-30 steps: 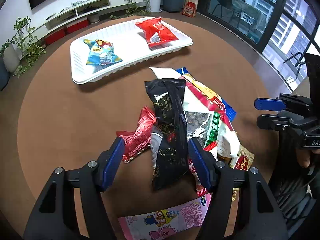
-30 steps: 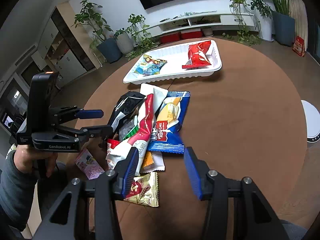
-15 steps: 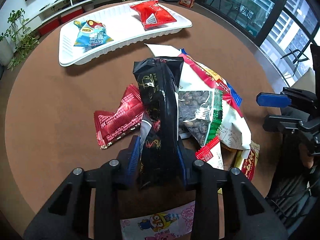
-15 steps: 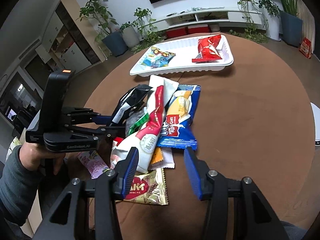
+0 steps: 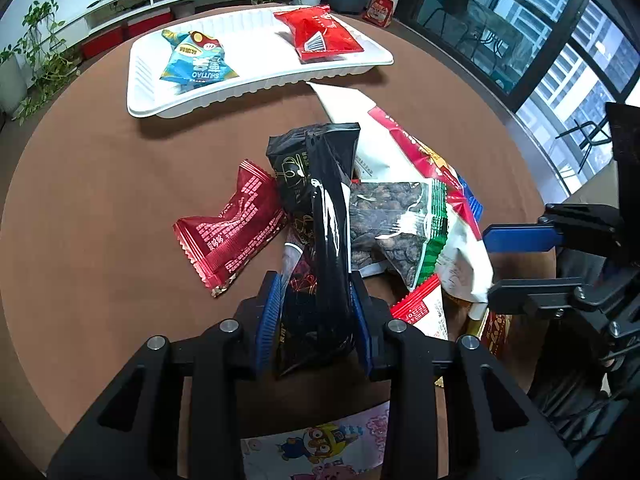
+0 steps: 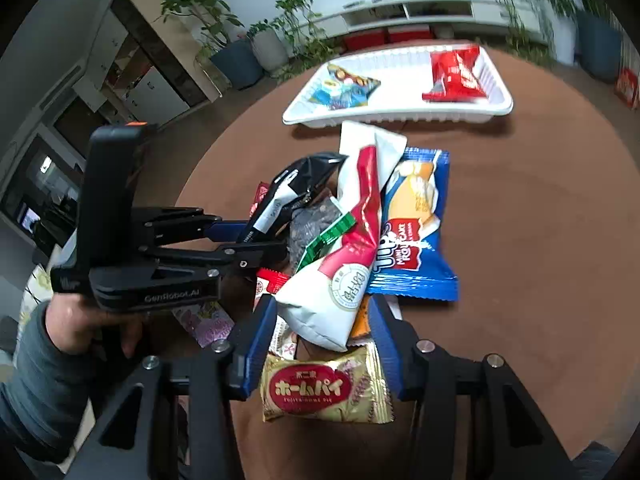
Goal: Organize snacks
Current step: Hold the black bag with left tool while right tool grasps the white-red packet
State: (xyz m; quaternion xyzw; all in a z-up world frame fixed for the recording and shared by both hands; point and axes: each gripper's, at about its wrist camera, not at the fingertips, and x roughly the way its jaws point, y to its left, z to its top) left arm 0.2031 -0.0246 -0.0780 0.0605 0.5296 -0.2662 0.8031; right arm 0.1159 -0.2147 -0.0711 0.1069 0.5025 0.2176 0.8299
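A pile of snack packets lies on the round brown table (image 5: pixel 100 200). My left gripper (image 5: pixel 314 300) is shut on the lower end of a long black packet (image 5: pixel 328 200), which stands up out of the pile; this gripper also shows in the right wrist view (image 6: pixel 260 240). My right gripper (image 6: pixel 324 332) is open and hovers low over the near end of the pile. A white-and-red packet (image 6: pixel 344 280) and a gold packet (image 6: pixel 324 388) lie under it. The white tray (image 5: pixel 144 92) at the far side holds a blue packet (image 5: pixel 196 64) and a red packet (image 5: pixel 320 34).
Beside the black packet lie a dark red packet (image 5: pixel 228 232), a clear bag of dark nuts (image 5: pixel 392 220) and a blue roll-cake packet (image 6: pixel 412 224). A pink cartoon packet (image 5: pixel 320 448) sits at the near edge. A hand (image 6: pixel 80 320) holds the left gripper.
My left gripper has closed on the black packet and dropped slightly. My right gripper has moved in over the near end of the pile, its jaws unchanged.
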